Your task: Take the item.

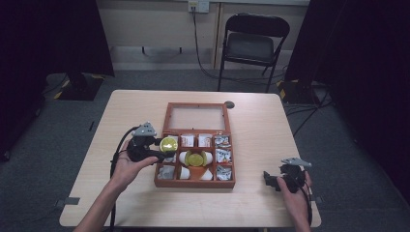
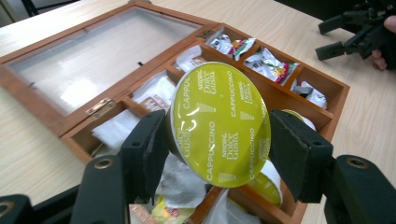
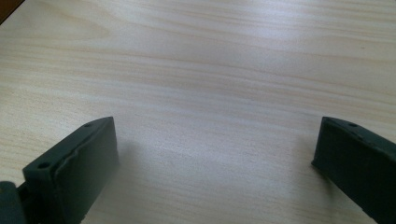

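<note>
My left gripper (image 1: 163,149) (image 2: 219,144) is shut on a coffee capsule (image 1: 168,143) (image 2: 220,122) with a yellow-green foil lid printed "Cappuccino". I hold it above the left column of an open wooden compartment box (image 1: 195,183) (image 2: 51,119). A second yellow-lidded capsule (image 1: 195,158) (image 2: 268,186) lies in the box's middle. My right gripper (image 1: 270,180) (image 3: 212,163) rests open over bare tabletop at the right front, with nothing between its jaws. In the left gripper view the right gripper (image 2: 338,35) appears at the far upper right, held by a hand.
The box's glass-paned lid (image 1: 197,117) (image 2: 88,60) lies flat behind the compartments. White sachets (image 1: 187,140) and foil packets (image 1: 222,155) (image 2: 268,63) fill other compartments. A black folding chair (image 1: 252,46) stands beyond the table's far edge (image 1: 193,92).
</note>
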### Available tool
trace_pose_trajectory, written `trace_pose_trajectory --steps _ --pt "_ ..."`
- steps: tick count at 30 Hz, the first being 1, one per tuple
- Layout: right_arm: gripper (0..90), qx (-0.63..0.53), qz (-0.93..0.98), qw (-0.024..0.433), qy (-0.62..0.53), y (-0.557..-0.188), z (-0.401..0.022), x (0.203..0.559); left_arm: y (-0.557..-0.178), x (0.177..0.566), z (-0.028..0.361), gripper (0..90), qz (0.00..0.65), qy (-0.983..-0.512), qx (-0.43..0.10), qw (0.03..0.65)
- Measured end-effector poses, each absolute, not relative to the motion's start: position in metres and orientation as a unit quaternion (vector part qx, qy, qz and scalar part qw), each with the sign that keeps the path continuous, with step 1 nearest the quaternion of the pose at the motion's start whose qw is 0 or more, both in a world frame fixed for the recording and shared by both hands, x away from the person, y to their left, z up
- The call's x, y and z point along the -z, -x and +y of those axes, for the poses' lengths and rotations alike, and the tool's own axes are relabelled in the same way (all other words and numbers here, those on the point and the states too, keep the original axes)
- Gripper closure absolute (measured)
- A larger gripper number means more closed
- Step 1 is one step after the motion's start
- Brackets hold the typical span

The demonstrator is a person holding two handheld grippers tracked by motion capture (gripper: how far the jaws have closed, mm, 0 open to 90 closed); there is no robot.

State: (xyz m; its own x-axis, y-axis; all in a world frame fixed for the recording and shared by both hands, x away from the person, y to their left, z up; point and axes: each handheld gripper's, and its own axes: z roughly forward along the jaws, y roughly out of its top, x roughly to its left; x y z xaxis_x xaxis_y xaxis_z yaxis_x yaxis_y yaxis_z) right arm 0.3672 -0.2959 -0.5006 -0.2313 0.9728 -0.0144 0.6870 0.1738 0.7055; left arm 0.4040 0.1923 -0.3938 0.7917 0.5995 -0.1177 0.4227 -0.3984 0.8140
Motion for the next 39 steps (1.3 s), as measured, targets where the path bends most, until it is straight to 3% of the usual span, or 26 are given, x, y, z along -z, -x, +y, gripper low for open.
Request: trace_pose_trajectory --steps 12,23,39 --pt "0.0 -0.296 0.727 0.242 -0.571 -0.367 -0.296 0.501 -0.402 0.382 0.211 39.1 0.323 -0.818 -0.114 0.462" --pt "0.0 -0.295 0.727 0.242 -0.571 -0.367 -0.296 0.501 -0.397 0.378 0.260 39.1 0.373 -0.791 -0.132 0.466" --pt "0.0 -0.295 0.727 0.242 -0.571 -0.367 -0.296 0.501 -0.397 0.378 0.293 39.1 0.410 -0.769 -0.154 0.466"
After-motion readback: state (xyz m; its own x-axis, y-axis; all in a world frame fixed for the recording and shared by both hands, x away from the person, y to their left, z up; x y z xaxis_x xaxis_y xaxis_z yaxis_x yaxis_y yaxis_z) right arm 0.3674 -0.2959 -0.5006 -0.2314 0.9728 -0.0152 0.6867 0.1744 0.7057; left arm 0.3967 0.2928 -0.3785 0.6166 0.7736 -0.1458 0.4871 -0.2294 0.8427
